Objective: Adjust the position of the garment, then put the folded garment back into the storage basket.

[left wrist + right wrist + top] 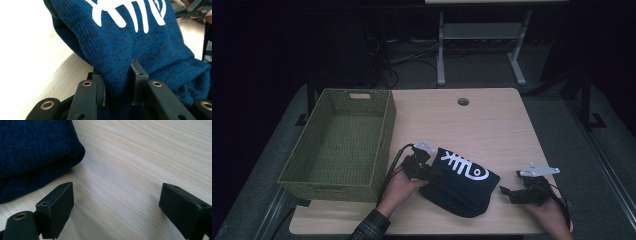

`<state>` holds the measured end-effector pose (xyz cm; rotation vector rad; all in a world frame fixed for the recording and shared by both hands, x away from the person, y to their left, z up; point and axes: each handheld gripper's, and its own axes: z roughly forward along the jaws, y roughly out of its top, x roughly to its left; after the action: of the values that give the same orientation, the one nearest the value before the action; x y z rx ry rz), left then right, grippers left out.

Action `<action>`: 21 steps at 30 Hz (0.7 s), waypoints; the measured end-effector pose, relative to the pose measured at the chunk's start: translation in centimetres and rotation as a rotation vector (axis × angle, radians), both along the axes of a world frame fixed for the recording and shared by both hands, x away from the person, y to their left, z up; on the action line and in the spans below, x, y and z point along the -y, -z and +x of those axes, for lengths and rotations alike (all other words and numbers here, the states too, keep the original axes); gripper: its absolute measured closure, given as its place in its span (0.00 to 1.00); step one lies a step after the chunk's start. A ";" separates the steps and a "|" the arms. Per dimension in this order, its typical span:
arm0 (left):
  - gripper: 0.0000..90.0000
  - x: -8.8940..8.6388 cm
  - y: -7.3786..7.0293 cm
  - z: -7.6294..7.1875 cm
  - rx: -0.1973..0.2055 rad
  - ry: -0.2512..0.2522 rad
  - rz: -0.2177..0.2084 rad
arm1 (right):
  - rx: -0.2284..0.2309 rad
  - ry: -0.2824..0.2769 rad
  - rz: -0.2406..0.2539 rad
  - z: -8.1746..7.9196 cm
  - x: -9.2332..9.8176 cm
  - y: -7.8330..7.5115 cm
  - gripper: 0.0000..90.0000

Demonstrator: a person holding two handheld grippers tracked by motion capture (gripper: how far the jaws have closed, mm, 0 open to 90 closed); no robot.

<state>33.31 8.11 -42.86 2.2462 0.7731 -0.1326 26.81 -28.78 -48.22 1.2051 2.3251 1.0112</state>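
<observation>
One navy beanie (460,183), white fishbone print, no readable text; left gripper (119,86) pinching it; right gripper (116,205) spread wide.

The knit cap (460,187) near the middle of the counter (492,125) is dark navy blue, flecked with black in the close views, and carries a white fish-skeleton print on its far side. The counter is pale wood with a fine, light grain. On the left stands a woven basket (339,142) in olive green. The left hand-held gripper (432,175) and the right hand-held gripper (508,193) are black with brass-coloured rivets and a light grey plate on top. A sleeve (371,227) at the near edge is dark plaid.
</observation>
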 end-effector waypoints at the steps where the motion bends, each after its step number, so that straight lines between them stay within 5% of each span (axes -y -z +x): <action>1: 0.79 0.0 -0.1 0.0 0.002 0.002 0.000 | -0.001 -0.001 0.001 0.0 0.0 0.0 0.14; 21: 0.79 -0.1 -3.7 -0.5 0.035 0.033 -0.046 | -0.004 0.005 0.001 0.0 0.0 0.0 0.14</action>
<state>32.80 8.16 -39.11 2.2131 0.7084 -0.1255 26.76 -28.75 -48.21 1.2142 2.3237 1.0088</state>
